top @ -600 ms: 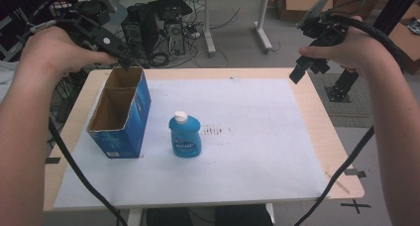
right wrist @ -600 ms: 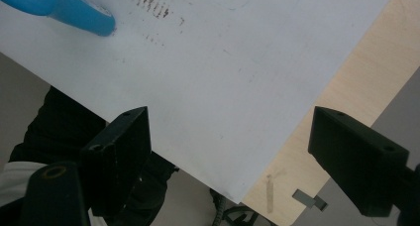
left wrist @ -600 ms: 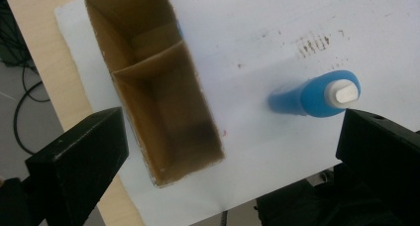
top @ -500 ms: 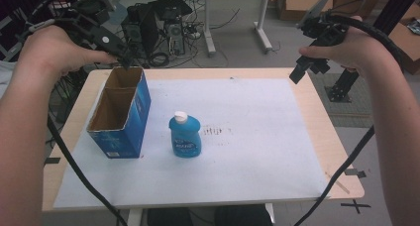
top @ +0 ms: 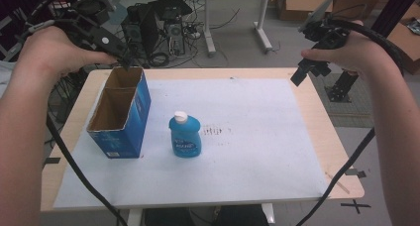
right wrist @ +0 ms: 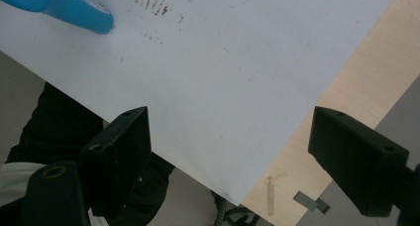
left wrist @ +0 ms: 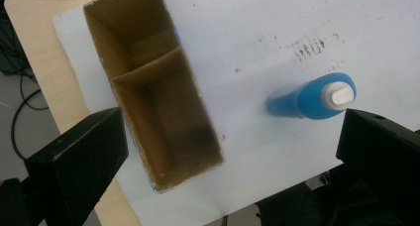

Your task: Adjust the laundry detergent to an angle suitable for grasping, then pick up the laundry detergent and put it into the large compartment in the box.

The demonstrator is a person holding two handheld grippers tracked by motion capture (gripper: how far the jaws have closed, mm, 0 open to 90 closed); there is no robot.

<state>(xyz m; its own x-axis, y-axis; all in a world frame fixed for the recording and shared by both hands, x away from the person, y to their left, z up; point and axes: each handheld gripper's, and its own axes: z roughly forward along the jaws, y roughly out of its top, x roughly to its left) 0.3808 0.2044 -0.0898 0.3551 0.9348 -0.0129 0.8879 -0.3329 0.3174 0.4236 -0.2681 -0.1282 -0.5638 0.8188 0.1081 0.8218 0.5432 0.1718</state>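
Note:
A blue cardboard box [top: 121, 114], its top open and its inside split by a divider, stands on the white sheet at the table's left; it appears as the box [left wrist: 158, 102] in the left gripper view. A blue bottle [top: 185, 136] with a white cap stands upright to its right, seen as the bottle [left wrist: 317, 94] and as the bottle [right wrist: 64, 5]. My left gripper [top: 121, 55] hangs open above the box's far end, nothing between its jaws. My right gripper [top: 306, 70] is held open over the table's far right edge, also holding nothing.
The wooden table [top: 324, 132] carries a white sheet [top: 257, 137] with dark smudges [top: 214, 131] near the bottle. Behind the table stand computer equipment with tangled cables [top: 163, 23] and another table's legs [top: 262, 18]. Cables [top: 74, 166] trail from both grippers.

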